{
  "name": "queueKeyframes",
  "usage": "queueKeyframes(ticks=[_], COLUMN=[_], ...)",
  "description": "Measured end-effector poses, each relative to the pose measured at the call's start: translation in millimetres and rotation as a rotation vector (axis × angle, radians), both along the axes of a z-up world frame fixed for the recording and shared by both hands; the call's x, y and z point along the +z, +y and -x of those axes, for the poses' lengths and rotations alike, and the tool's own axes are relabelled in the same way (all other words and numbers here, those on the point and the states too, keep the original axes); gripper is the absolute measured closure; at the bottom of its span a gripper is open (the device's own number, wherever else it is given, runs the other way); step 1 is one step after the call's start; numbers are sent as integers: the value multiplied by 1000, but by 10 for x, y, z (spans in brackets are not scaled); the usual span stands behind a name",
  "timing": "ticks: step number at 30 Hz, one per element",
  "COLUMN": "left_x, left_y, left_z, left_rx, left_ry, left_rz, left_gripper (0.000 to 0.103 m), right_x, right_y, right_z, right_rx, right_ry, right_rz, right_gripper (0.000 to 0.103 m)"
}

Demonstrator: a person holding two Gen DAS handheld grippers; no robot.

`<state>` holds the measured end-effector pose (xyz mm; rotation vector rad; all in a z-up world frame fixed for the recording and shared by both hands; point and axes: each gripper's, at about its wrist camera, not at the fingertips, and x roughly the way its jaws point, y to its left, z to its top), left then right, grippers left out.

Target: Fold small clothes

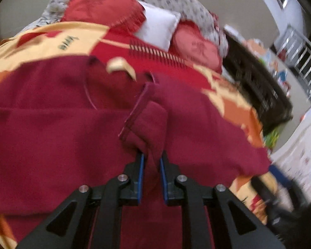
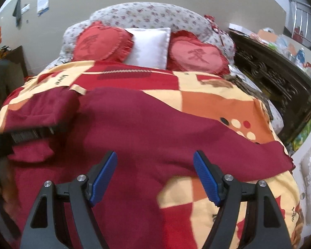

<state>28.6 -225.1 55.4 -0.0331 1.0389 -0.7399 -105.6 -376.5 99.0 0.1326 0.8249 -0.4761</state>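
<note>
While my left gripper (image 1: 151, 161) pinches a fold of the maroon garment (image 1: 62, 124) on the bed (image 2: 217, 99), my right gripper (image 2: 155, 161) hovers above it, fingers (image 2: 105, 172) wide apart, holding nothing

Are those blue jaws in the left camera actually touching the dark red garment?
Touching. The left wrist view shows the left gripper with its jaws pinched on a fold of the dark red garment.

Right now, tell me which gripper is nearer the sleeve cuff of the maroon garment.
Left. The left gripper is shut on the sleeve just below the sleeve cuff. The right gripper hangs open over the maroon garment, apart from the sleeve.
</note>
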Motion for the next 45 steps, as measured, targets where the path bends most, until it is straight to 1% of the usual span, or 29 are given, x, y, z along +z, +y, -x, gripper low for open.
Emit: queueKeyframes(ticks=[2, 4, 5, 6, 7, 8, 9, 10, 12, 14, 15, 17, 18, 20, 21, 22, 23, 24, 25, 26, 27, 30, 34, 35, 37, 40, 41, 43, 45], left_x=[-52, -18, 42, 134, 234, 342, 414, 487, 543, 511, 458, 350, 288, 230, 203, 173, 158, 144, 130, 121, 111, 123, 117, 109, 67, -40, -69, -112, -118], left_y=[-35, -2, 57, 159, 280, 414, 521, 657, 894, 1111, 1234, 1398, 1513, 1664, 1740, 1808, 1833, 1855, 1865, 1855, 1850, 1799, 1748, 1732, 1683, 1602, 1585, 1560, 1558], left_z=[9, 71, 100, 138, 188, 233, 247, 267, 281, 249, 201, 82, 19, -51, -85, -116, -143, -160, -176, -189, -200, -210, -278, -296, -356, -456, -480, -517, -534], left_rx=[-19, -47, -59, -69, -70, -62, -54, -41, -3, 37, 61, 99, 135, 181, 204, 220, 233, 244, 251, 252, 252, 250, 264, 267, 273, 277, 278, 280, 280], left_ry=[-9, 2, 2, -13, -45, -89, -122, -165, -236, -273, -272, -248, -233, -219, -210, -202, -202, -206, -210, -213, -215, -228, -233, -233, -227, -200, -196, -194, -200], left_rz=[-16, -2, 7, 21, 33, 34, 30, 22, -14, -70, -96, -126, -138, -136, -135, -135, -139, -148, -162, -172, -180, -188, -183, -182, -188, -220, -231, -251, -250], left_gripper=[78, 60, 55, 44, 32, 27, 19, 15, 15, 15, 15, 15, 15, 15, 15, 15, 15, 15, 15, 15, 15, 15, 15, 15, 15, 15, 15, 15, 15], right_x=[-32, -69, -81, -88, -101, -111, -119, -128, -174, -223, -247, -294, -307, -345, -377, -405, -447, -485, -514, -522, -508, -387, -216, -216, -284, -427, -420, -328, -210], right_y=[-48, -41, -25, 5, 43, 74, 130, 177, 252, 274, 274, 260, 257, 262, 264, 265, 264, 267, 263, 254, 233, 139, 15, -32, -117, -193, -178, -124, -61], right_z=[-12, -37, -50, -68, -93, -115, -172, -222, -336, -430, -498, -628, -677, -785, -834, -895, -952, -996, -1011, -1012, -994, -865, -663, -641, -658, -729, -731, -686, -600], right_rx=[11, 32, 47, 61, 76, 88, 113, 129, 152, 149, 145, 144, 146, 166, 174, 180, 189, 197, 201, 198, 196, 198, 122, 97, 61, 34, 37, 49, 62], right_ry=[-4, -13, -20, -28, -36, -42, -51, -57, -54, -44, -45, -43, -42, -44, -36, -24, -11, -1, 2, 2, -9, -65, -108, -107, -86, -31, -26, -45, -70], right_rz=[-20, -43, -56, -68, -76, -80, -83, -85, -85, -75, -68, -62, -63, -84, -96, -102, -109, -121, -133, -134, -136, -169, -74, -56, -70, -72, -58, -30, 0], right_gripper=[9, 9, 9, 9, 9, 9, 9, 9, 9, 9, 9, 9, 9, 15, 25, 40, 49, 62, 66, 68, 75, 76, 78, 78, 78, 77, 77, 73, 72])
